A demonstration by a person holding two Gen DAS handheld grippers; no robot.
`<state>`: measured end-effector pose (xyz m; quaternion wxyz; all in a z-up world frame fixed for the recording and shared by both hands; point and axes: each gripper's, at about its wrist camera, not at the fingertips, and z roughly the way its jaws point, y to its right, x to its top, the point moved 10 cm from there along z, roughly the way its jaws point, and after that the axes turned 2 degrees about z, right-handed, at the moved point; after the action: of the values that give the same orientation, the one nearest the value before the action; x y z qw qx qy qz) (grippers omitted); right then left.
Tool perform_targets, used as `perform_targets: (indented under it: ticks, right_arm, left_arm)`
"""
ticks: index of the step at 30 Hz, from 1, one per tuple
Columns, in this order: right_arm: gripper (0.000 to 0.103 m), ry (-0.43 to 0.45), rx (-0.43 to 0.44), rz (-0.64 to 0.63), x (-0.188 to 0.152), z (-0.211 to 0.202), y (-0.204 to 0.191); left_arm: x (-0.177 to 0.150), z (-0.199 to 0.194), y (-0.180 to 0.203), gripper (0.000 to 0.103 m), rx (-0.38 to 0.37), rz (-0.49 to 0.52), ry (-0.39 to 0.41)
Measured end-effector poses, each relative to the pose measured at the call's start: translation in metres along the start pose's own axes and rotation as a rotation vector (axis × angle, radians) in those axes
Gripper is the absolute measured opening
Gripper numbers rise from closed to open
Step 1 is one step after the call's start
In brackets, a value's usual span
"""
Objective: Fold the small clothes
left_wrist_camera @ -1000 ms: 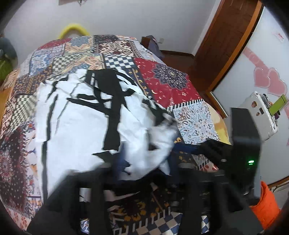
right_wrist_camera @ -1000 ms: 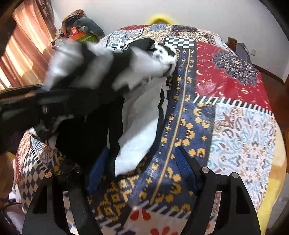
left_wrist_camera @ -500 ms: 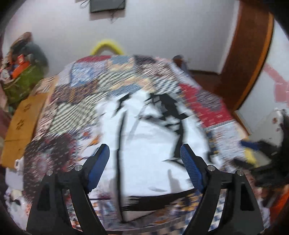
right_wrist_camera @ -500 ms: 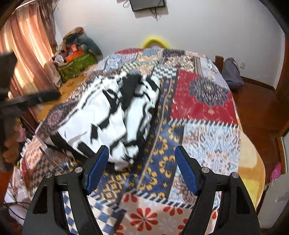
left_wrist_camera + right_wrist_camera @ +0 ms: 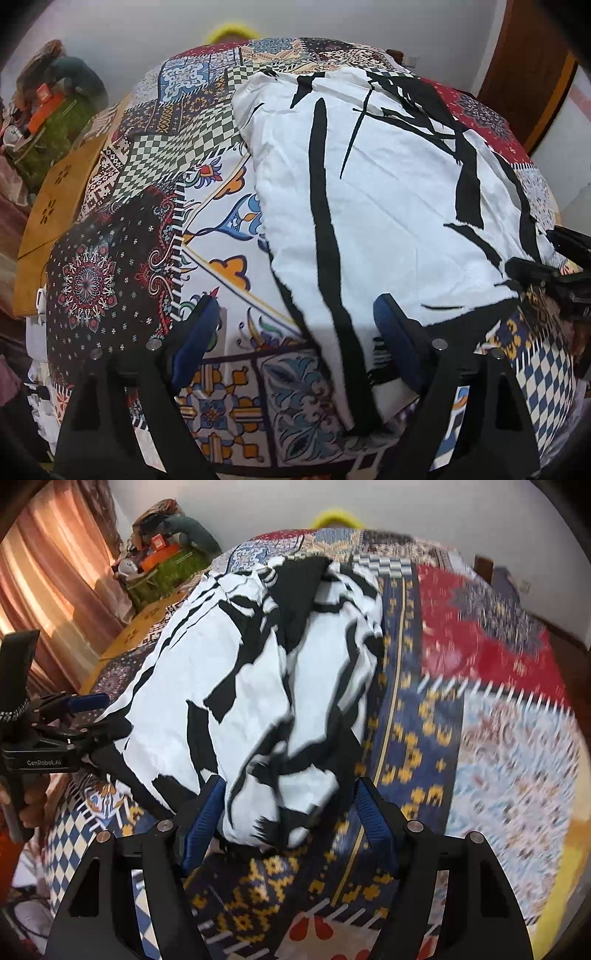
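Note:
A white garment with black brush-stroke print (image 5: 388,206) lies spread on the patchwork-covered table (image 5: 147,177). My left gripper (image 5: 295,332) is open over the garment's near left hem; black strips of the hem run between its blue pads. In the right wrist view the same garment (image 5: 258,686) lies bunched and folded over. My right gripper (image 5: 288,812) is open, its blue pads on either side of the garment's near bunched end. The left gripper shows at the left edge of the right wrist view (image 5: 85,716), at the garment's edge. The right gripper shows at the right edge of the left wrist view (image 5: 546,266).
A wooden board (image 5: 55,192) juts out beside the table on the left. A green bin with clutter (image 5: 166,565) stands at the back left by pink curtains (image 5: 48,602). A wooden door (image 5: 528,74) is at the back right.
Both grippers let go of the garment and it dropped onto the table. Both then came down close to its near edge, the left by the hem, the right around the bunched end.

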<state>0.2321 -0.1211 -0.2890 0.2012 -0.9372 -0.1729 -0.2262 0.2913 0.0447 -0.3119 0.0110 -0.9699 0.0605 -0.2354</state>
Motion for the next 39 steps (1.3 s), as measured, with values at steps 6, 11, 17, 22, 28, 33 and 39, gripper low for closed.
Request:
perform_targets:
  ticks: [6,11,17,22,28,33,39]
  right_arm:
    - [0.068,-0.011,-0.008,-0.003,-0.005,-0.015,0.007]
    - [0.068,0.014,-0.029,-0.04,0.0,-0.036,0.008]
    - [0.068,0.147,-0.023,-0.049,0.046,-0.061,0.005]
    - [0.068,0.207,-0.002,-0.057,0.086,-0.051,-0.002]
    - [0.051,0.15,0.047,-0.015,0.124,-0.004,0.001]
    - [0.03,0.069,0.107,0.055,0.137,0.038,0.002]
    - [0.005,0.035,0.055,-0.004,0.131,0.056,0.005]
  left_arm:
    - [-0.01,-0.012,-0.006,0.089,0.011,0.035,0.022]
    - [-0.007,-0.028,-0.019,0.088,0.034,0.013,0.044]
    - [0.035,-0.046,-0.054,0.088,0.077,-0.085,0.118]
    - [0.078,-0.039,-0.074,0.088,0.071,-0.161,0.145]
    - [0.119,-0.001,-0.07,0.088,0.038,-0.173,0.117]
    - [0.132,0.043,-0.055,0.088,0.009,-0.161,0.056]
    - [0.122,0.082,-0.065,0.074,0.091,-0.172,0.002]
